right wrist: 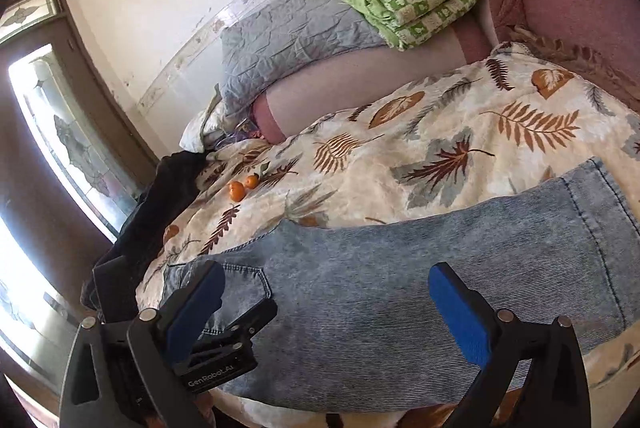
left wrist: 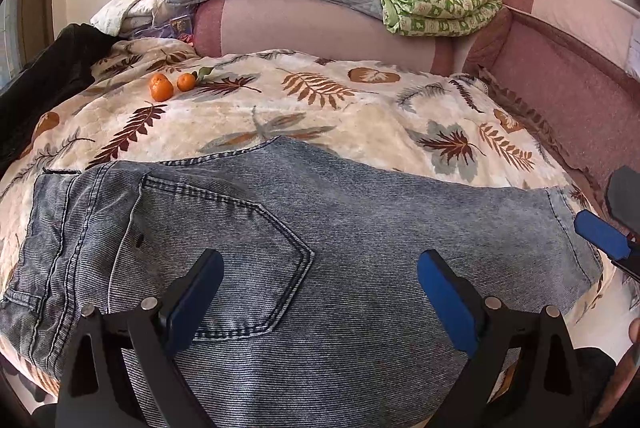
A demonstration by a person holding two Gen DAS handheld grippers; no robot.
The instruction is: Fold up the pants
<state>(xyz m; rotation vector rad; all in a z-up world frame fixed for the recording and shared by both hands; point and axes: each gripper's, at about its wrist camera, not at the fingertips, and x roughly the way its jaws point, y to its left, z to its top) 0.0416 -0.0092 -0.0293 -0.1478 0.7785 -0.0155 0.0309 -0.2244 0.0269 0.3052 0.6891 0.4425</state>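
- The left tool (left wrist: 320,292) hovers over the jeans' back pocket, fingers spread wide, empty.
- The right tool (right wrist: 326,308) is likewise wide apart and holds nothing.
- The jeans (left wrist: 360,228) lie flat on the bed (left wrist: 360,116), apparently already doubled leg over leg; folding them across their length probably remains.
- Two oranges (left wrist: 172,85) sit well apart.
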